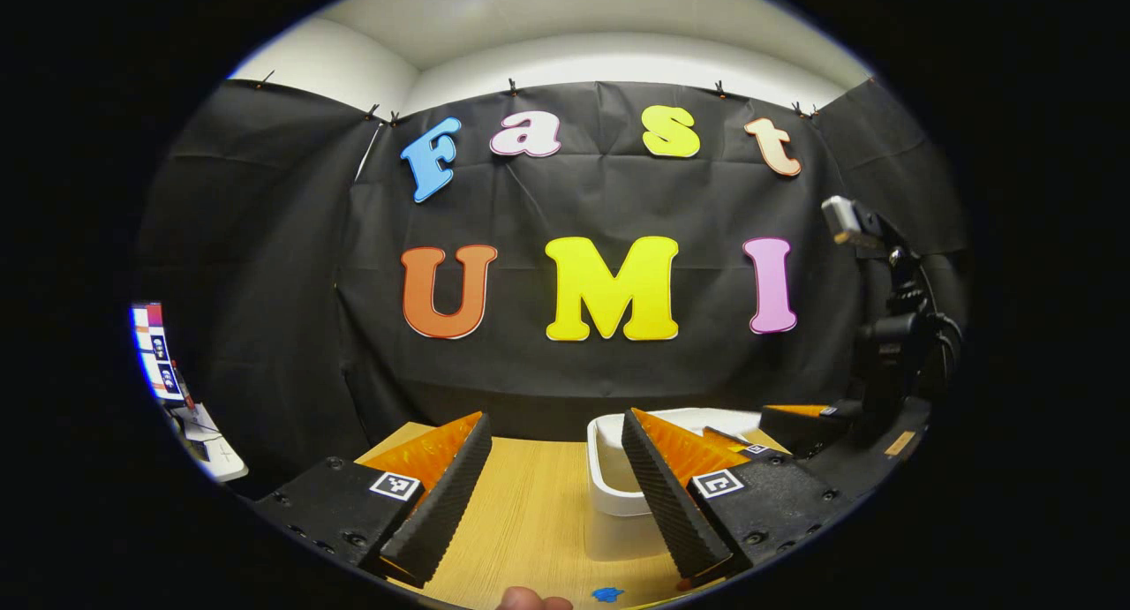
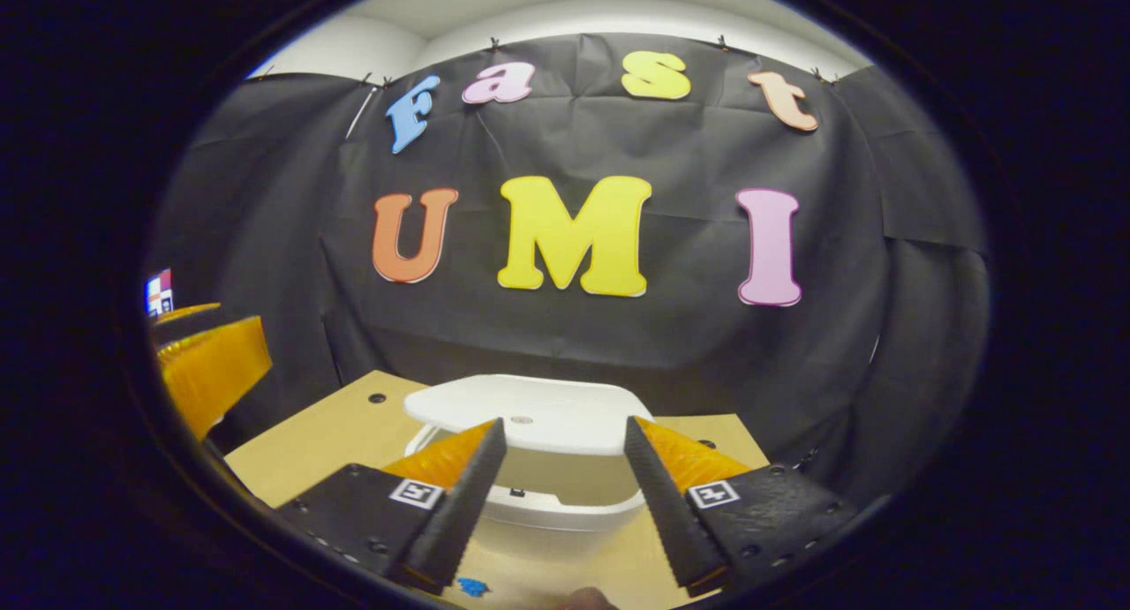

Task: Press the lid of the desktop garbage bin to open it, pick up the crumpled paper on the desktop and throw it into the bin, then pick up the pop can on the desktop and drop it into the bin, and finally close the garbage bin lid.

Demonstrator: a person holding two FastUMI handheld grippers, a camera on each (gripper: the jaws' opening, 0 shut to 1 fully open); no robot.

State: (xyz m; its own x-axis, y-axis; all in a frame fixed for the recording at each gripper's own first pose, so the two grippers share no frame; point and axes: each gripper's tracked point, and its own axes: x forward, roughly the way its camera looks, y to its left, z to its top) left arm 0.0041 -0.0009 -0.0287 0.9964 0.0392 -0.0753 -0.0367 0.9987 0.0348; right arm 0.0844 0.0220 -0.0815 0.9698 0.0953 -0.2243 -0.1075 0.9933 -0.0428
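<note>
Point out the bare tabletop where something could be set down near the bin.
Bare wood lies left of the white bin, on the table between the left tool's fingers. Crowded to the bin's right, where the right tool sits.

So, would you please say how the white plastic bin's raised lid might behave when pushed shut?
The white plastic lid looks thin and rigid, so it should probably swing down, not flex. The white plastic bin looks light, standing free on the wooden table; a hard push may slide it.

Smooth white plastic bin (image 2: 565, 504) with matt lid (image 2: 530, 413) on wood-grain table (image 1: 530, 504).
</note>
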